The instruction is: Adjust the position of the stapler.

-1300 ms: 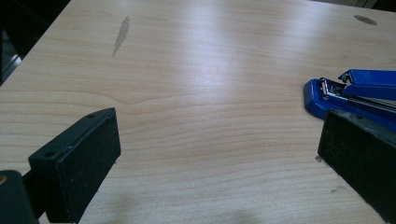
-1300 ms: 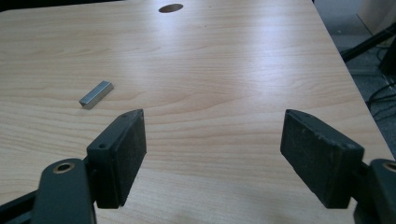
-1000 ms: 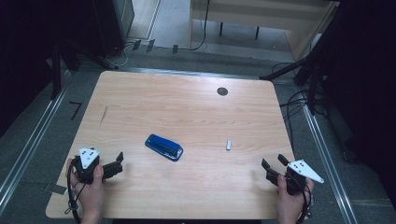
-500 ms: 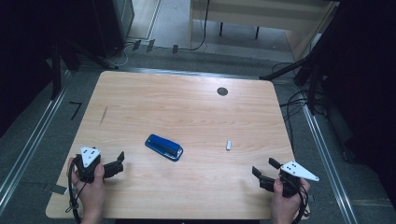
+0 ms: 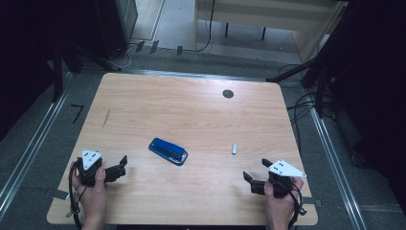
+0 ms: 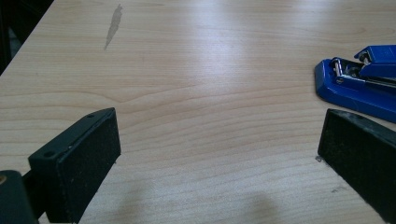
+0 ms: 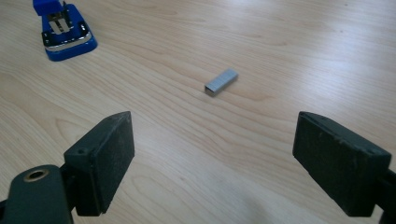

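A blue stapler (image 5: 167, 151) lies flat near the middle of the wooden table (image 5: 191, 115). It also shows at the right edge of the left gripper view (image 6: 359, 86) and at the top left of the right gripper view (image 7: 63, 30). A small grey strip of staples (image 5: 234, 149) lies to its right, ahead of my right gripper's jaws (image 7: 221, 82). My left gripper (image 5: 119, 168) rests open at the front left, pointing right toward the stapler, with nothing between its jaws (image 6: 217, 135). My right gripper (image 5: 255, 171) stands open at the front right, with bare wood between its jaws (image 7: 212, 140).
A dark round grommet (image 5: 228, 94) sits in the table's far right part. A grey streak (image 5: 106, 118) marks the wood at the left. Cables and dark stands lie on the floor around the table, and the front edge runs close to both hands.
My right gripper has slid left along the front edge and turned toward the staple strip. The left gripper, the stapler and the staples have stayed put.
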Demonstrator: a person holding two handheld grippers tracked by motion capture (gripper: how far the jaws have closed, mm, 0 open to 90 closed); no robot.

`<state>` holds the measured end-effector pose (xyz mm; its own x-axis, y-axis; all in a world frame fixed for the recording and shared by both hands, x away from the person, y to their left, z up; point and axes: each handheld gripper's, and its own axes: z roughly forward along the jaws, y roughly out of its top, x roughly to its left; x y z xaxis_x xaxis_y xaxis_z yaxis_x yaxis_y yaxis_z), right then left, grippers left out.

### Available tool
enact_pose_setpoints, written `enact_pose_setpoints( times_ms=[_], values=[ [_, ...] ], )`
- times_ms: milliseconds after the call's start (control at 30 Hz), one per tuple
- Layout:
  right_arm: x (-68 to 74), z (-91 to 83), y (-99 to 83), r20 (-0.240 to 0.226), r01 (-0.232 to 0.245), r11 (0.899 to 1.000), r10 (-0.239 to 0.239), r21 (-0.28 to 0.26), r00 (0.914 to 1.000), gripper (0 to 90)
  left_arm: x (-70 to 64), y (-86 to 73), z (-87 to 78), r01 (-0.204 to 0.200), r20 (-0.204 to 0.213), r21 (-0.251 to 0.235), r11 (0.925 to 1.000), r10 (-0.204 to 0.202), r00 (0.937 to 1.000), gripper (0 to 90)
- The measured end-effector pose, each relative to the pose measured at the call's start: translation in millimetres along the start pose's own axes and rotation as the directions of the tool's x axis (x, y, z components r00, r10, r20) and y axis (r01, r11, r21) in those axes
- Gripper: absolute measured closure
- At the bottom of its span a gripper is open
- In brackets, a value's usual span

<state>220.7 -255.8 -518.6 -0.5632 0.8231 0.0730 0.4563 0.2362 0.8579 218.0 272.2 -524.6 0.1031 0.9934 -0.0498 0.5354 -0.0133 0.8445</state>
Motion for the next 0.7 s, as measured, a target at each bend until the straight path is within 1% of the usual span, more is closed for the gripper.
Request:
enact_pose_setpoints(
  times_ms=[67, 167, 200, 267, 467, 567, 633, 700],
  values=[
    [5.8, 5.1, 4.8, -0.007, 0.01, 1.0, -0.01, 0.005, 0.9999, 13.3, -0.9, 0.0, 0.5, -0.005, -0.002, 0.0, 1.0, 0.005, 1.0, 0.0],
    [14.0, 12.7, 11.3, -0.013, 0.035, 0.999, -0.035, 0.012, 0.9993, 13.4, -3.3, 0.4, 1.3, -0.032, -0.009, 0.013, 0.9994, 0.032, 0.9995, 0.0],
    [16.3, 15.1, 13.3, -0.014, 0.045, 0.999, -0.044, 0.014, 0.9989, 13.4, -3.3, 0.4, 1.3, -0.032, -0.009, 0.013, 0.9994, 0.032, 0.9995, 0.0],
    [19.8, 19.8, 16.7, -0.024, 0.055, 0.998, -0.055, 0.016, 0.9982, 13.5, -5.0, 0.3, 1.5, -0.046, -0.013, 0.013, 0.9989, 0.046, 0.9989, 0.0],
    [29.0, 32.7, 24.6, -0.062, 0.064, 0.998, -0.062, 0.028, 0.9961, 13.6, -4.0, 0.4, 1.5, -0.036, -0.007, 0.012, 0.9993, 0.036, 0.9993, 0.0],
    [33.6, 37.9, 29.0, -0.071, 0.076, 0.997, -0.074, 0.03, 0.9947, 13.8, -4.0, 0.5, 1.8, -0.035, -0.01, 0.014, 0.9993, 0.035, 0.9993, 0.0],
    [35.8, 41.4, 31.2, -0.08, 0.069, 0.997, -0.067, 0.028, 0.9946, 13.9, -3.6, 0.5, 2.0, -0.034, -0.007, 0.015, 0.9993, 0.034, 0.9994, 0.0],
    [37.7, 45.5, 33.3, -0.086, 0.074, 0.997, -0.071, 0.034, 0.9938, 13.9, -2.9, 0.7, 1.9, -0.031, -0.007, 0.02, 0.9993, 0.031, 0.9995, 0.0]
  ],
)
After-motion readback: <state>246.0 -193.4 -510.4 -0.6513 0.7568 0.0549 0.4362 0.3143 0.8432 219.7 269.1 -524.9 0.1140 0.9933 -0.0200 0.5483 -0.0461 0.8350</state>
